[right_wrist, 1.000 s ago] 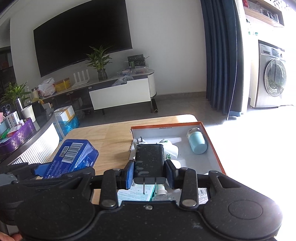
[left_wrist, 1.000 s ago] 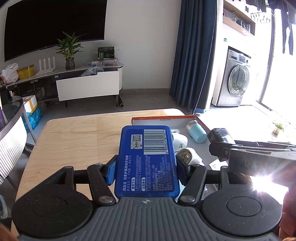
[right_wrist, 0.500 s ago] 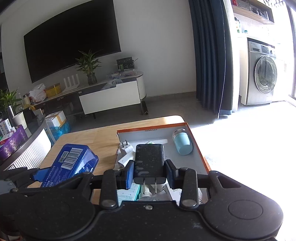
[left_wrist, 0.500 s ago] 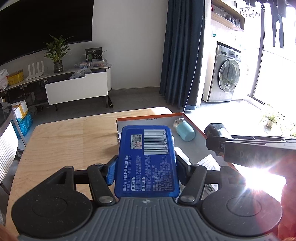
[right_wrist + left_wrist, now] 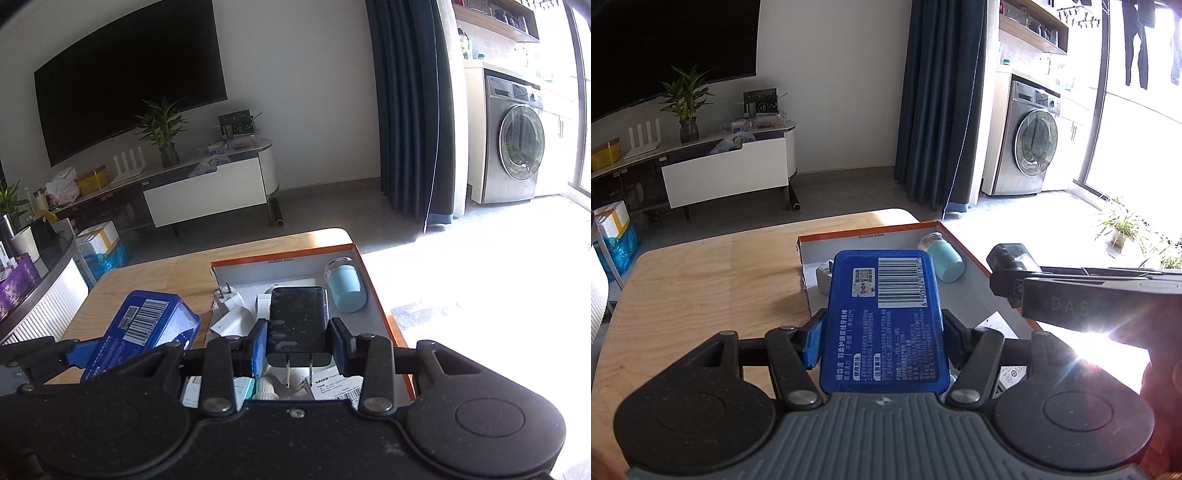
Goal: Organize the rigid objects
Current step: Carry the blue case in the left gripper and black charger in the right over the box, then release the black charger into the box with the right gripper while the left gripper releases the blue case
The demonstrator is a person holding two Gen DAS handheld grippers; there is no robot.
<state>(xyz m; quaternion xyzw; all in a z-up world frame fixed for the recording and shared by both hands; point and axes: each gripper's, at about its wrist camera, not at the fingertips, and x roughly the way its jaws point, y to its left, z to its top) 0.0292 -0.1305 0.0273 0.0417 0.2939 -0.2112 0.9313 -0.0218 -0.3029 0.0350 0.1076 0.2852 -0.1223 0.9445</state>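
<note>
The left claw [image 5: 882, 332] pinches a blue floss-pick case [image 5: 884, 317] by its long sides, held above the wooden tabletop [image 5: 701, 280] at the left wall of the orange-rimmed box [image 5: 964, 242]. The right claw [image 5: 297, 341] pinches a black plug-in charger [image 5: 298, 317], prongs toward the camera, above the box interior. Inside lie a white plug adapter [image 5: 229, 312] and a light blue jar [image 5: 345, 282] on its side. Risk: both claws work close together over one box; simultaneous lowering may cause contact. A released charger may land on the adapter and tilt.

"DAS" stands on the right gripper [image 5: 1008, 266]; a barcode labels the blue box [image 5: 882, 317].
</note>
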